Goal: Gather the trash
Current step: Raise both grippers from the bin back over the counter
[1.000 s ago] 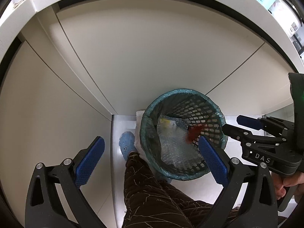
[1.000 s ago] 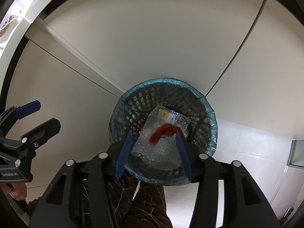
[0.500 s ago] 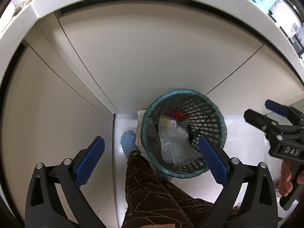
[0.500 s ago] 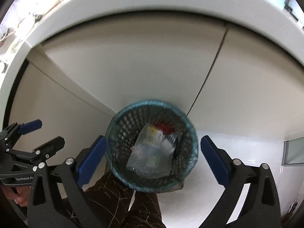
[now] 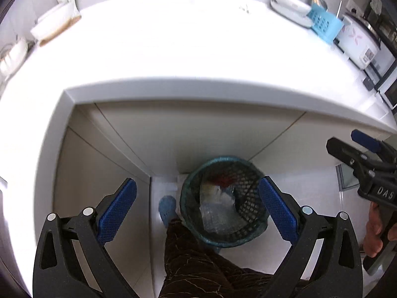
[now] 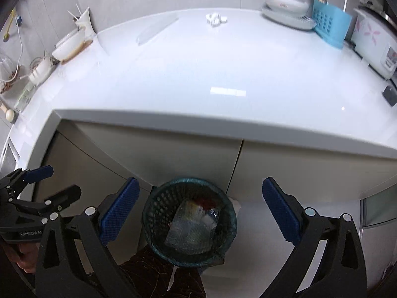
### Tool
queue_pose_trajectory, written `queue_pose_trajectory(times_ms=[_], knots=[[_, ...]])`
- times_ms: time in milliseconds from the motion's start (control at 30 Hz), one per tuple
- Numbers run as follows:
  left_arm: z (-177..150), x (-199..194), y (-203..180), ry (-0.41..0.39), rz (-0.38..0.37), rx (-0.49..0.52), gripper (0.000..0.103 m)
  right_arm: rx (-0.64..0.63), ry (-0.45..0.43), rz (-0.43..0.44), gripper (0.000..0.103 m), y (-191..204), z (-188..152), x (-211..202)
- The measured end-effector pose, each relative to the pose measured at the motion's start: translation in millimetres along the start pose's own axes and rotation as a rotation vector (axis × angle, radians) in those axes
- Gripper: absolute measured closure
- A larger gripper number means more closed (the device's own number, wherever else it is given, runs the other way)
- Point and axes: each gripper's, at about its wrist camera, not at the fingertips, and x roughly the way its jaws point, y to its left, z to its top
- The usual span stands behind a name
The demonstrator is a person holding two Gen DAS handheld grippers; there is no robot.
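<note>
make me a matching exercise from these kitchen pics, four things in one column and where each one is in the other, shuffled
Things:
1. crumpled tissue
2. red scrap
3. blue basket
4. white bowl

Places:
A. inside the mesh bin on the floor
B. far right of the countertop, beside the rice cooker
C. back edge of the countertop, near the middle
D. left end of the countertop

Pairs: 1-C, 2-A, 3-B, 4-D
</note>
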Motion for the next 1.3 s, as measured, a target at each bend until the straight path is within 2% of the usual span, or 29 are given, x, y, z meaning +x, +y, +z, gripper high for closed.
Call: queue_pose_trajectory(times_ms=[300,633,933,1300], knots=[[36.8,-46.0,-3.1,-0.062,0.004,-0.048,0.007,0.009,-0.074,-0.010,0.008,-4.8,33.5,-48.2],[70.0,-70.9,-2.0,-0.086,0.007,-0.062,0.006,0.029,-0.138,-0.004,0.008,-10.8,74.7,-75.5],[109.4,-70.8,8.2,-0.104,0.009,-0.068,0.006,0.038,-0.171,-0.006,0.008,-11.5,117.9,-75.9],[168.7,-42.5,27.5,-0.074,-0.023,-0.045,0.006,0.046,-0.174,-0.050,0.008,-7.1,173.9,-49.8]])
